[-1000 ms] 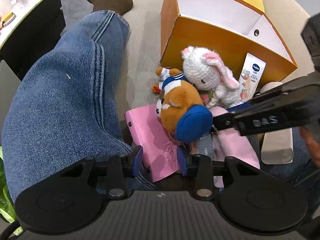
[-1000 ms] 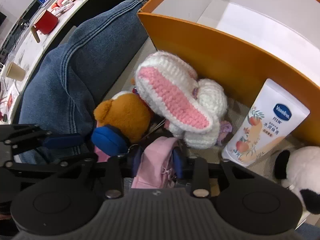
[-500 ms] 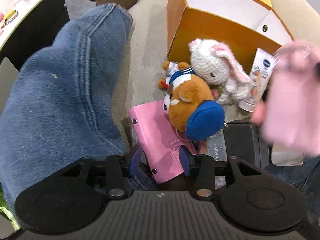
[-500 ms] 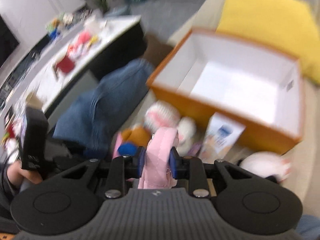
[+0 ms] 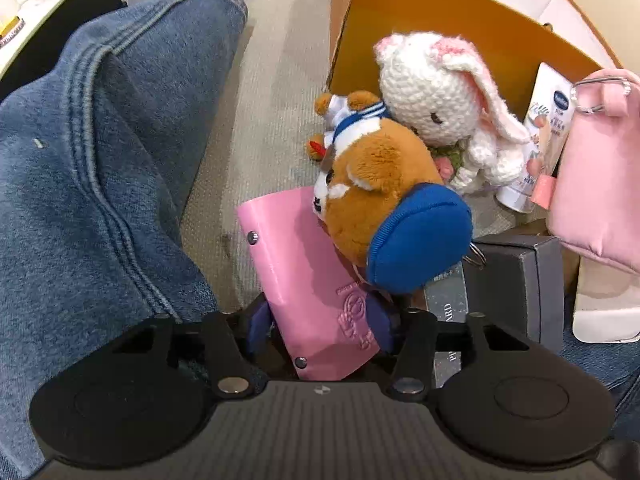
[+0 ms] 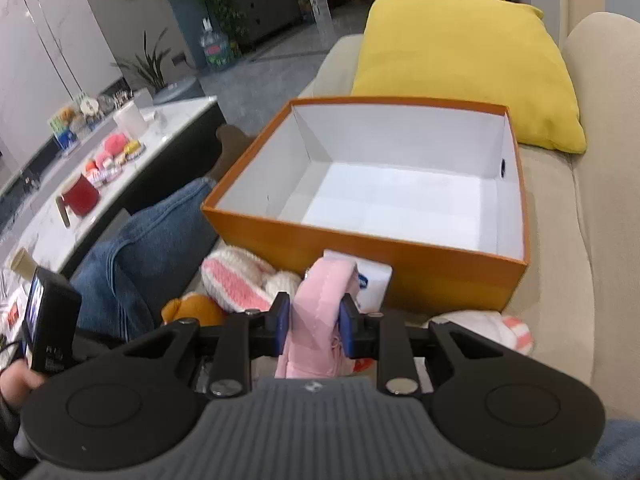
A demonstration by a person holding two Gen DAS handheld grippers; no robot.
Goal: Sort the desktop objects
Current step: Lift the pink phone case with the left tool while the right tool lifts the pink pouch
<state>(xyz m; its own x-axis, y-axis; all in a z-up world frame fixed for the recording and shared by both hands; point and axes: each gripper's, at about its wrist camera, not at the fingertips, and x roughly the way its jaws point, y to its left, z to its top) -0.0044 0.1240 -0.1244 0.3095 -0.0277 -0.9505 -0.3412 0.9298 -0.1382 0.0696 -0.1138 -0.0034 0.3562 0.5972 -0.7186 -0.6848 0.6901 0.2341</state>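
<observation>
Two grippers work: the right gripper (image 6: pixel 313 326), clamped on a soft pink fabric pouch (image 6: pixel 320 320), has lifted it toward the empty orange cardboard box (image 6: pixel 360 246), while the left gripper (image 5: pixel 320 330) opens around a pink leather card holder (image 5: pixel 308 280).

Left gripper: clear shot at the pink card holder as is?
Probably yes. The left gripper already straddles the pink card holder, jaws opening, pads not pressing. The plush dog lies on its far end only.
</observation>
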